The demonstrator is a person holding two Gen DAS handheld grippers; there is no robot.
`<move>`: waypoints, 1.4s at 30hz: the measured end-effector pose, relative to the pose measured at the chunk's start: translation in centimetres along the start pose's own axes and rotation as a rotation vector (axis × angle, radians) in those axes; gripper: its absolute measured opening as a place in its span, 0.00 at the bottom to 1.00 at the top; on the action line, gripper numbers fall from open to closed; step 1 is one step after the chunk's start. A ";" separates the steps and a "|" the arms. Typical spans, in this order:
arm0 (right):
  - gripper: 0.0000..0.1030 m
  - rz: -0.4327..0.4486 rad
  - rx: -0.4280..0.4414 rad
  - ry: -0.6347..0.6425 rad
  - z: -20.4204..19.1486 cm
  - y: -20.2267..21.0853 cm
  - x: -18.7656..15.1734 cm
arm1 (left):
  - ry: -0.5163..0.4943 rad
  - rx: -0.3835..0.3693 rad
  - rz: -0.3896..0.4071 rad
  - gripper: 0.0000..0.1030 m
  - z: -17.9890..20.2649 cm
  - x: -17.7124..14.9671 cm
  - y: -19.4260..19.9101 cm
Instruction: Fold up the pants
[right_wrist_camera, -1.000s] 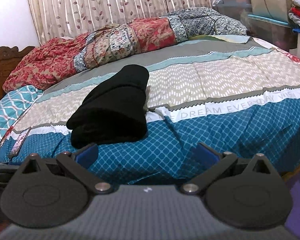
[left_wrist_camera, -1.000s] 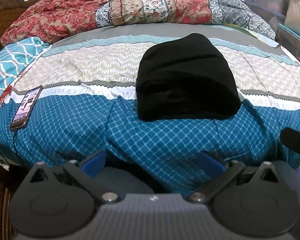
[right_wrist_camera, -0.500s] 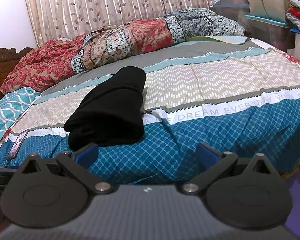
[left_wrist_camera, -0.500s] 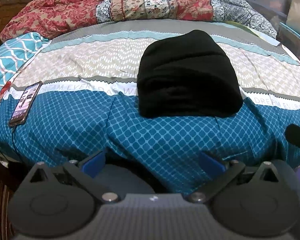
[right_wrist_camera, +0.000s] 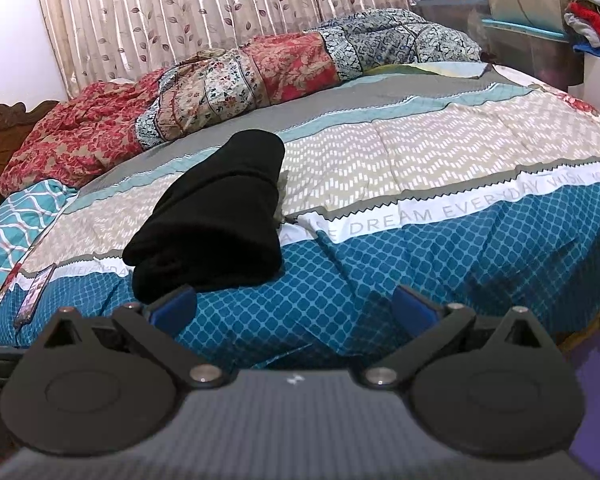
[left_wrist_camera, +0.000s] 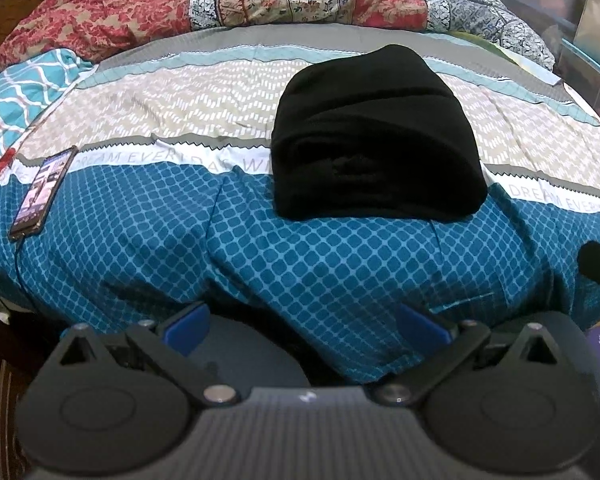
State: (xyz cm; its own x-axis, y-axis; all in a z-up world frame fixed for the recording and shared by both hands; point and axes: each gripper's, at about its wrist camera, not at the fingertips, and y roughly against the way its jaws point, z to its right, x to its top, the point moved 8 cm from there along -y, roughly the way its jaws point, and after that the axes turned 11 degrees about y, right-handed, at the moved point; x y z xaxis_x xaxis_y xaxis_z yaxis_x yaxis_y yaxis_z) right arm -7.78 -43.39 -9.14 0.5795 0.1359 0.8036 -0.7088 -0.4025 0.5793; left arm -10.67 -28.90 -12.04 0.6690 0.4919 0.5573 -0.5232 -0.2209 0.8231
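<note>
Here both tools hang back at the bed's near edge: the left hand-held gripper (left_wrist_camera: 302, 322) and right hand-held gripper (right_wrist_camera: 294, 308) have their blue fingers spread wide, gripping nothing. That suits a finished fold, I judge, since the black pants (left_wrist_camera: 374, 140) lie as a compact bundle on the bedspread (left_wrist_camera: 160, 240), across its white band reading "DREAM EVERYDAY". A smartphone (left_wrist_camera: 40, 192) rests well left, clear of the work.
</note>
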 end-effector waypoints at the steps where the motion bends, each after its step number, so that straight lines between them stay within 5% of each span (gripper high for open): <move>1: 1.00 -0.003 0.000 -0.003 0.1 0.0 0.0 | 0.002 -0.003 -0.004 1.00 0.0 0.0 0.0; 42: 1.00 0.007 0.010 -0.034 1.2 0.2 0.2 | -0.001 0.008 -0.020 1.00 -0.1 -0.2 -0.3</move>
State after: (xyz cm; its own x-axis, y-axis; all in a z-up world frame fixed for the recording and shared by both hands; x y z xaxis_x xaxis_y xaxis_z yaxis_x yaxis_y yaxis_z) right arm -7.33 -44.48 -9.03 0.5877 0.1021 0.8026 -0.7093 -0.4122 0.5718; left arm -10.74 -28.83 -12.43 0.6798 0.4952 0.5410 -0.5055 -0.2180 0.8348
